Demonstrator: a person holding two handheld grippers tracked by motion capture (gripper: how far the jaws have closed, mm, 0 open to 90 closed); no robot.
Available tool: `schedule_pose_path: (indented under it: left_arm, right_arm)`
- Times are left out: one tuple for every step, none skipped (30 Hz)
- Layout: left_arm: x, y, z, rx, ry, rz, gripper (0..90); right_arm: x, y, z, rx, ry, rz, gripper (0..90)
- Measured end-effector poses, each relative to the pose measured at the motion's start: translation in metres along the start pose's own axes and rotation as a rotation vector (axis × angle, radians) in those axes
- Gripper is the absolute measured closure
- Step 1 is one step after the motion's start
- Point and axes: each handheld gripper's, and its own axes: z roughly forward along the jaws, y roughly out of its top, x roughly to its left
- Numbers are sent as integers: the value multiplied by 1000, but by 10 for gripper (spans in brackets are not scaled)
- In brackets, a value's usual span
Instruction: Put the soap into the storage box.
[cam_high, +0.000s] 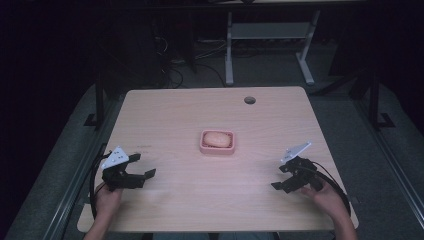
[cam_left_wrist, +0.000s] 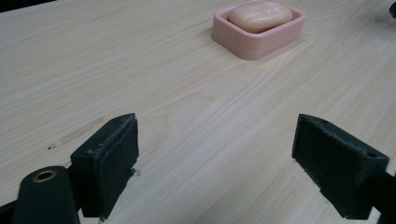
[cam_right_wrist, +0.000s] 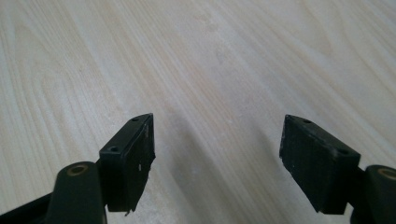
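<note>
Both hand-held grippers are spread with nothing in them, well apart from the soap dish at mid-counter.

The left hand-held gripper (cam_high: 142, 166) sits low over the near left part of the counter (cam_high: 175, 115), its jaws released and wide, with only bare wood between its pads (cam_left_wrist: 116, 158). The right hand-held gripper (cam_high: 280, 177) is at the near right, held in a hand (cam_high: 327, 196); its jaws also stand apart with nothing between them, and its own view looks down on plain wood grain. The pink soap dish (cam_high: 217, 148) rests flat in the middle of the counter, roughly midway between the two grippers, and a pale bar of soap (cam_high: 218, 138) lies inside it. In the left gripper view the dish (cam_left_wrist: 252, 44) lies ahead and to the right.
</note>
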Motion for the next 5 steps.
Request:
schedule_pose_path:
  left_arm:
    - [0,0,0,0,0,-1,143]
    - [0,0,0,0,-1,-2,143]
    - [0,0,0,1,-1,-1,143]
    - [0,0,0,0,-1,-2,143]
    - [0,0,0,-4,0,7,143]
  right_arm:
    - [1,-1,0,0,-3,-1,253]
    - [3,-2,0,-5,-4,-5,252]
    - [4,-2,-1,-6,-9,-3,248]
    - [6,-3,-1,-10,-9,0,238]
    - [7,-4,-2,-16,-9,3,232]
